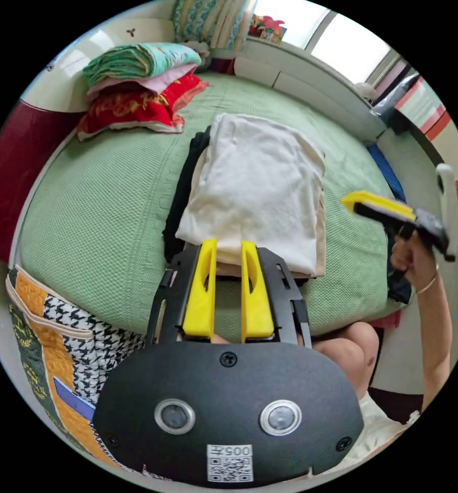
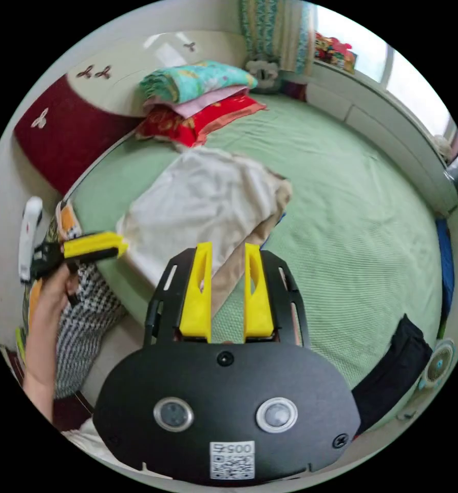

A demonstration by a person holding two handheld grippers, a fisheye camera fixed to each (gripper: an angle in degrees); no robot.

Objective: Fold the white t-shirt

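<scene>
The white t-shirt (image 1: 260,190) lies folded into a rectangle on a green bed (image 1: 106,205), on top of a beige garment (image 1: 320,241) and a black one (image 1: 183,195). In the left gripper view my left gripper (image 1: 228,247) is open, its yellow tips just short of the shirt's near edge, nothing between them. To the right, a hand holds my right gripper (image 1: 375,204) off the shirt above the bed's side. In the right gripper view the shirt (image 2: 198,205) lies ahead with beige cloth (image 2: 234,272) under it. The right gripper (image 2: 228,252) is open and empty. My left gripper (image 2: 93,245) hovers by the shirt's left corner.
Folded red, pink and teal bedding (image 1: 136,87) is stacked at the bed's head by a dark red headboard (image 1: 8,174). A patchwork cloth (image 1: 49,339) hangs at the bed's side. A black garment (image 2: 393,370) drapes over the bed's edge near a small fan (image 2: 437,362). The person's knee (image 1: 349,349) is close below.
</scene>
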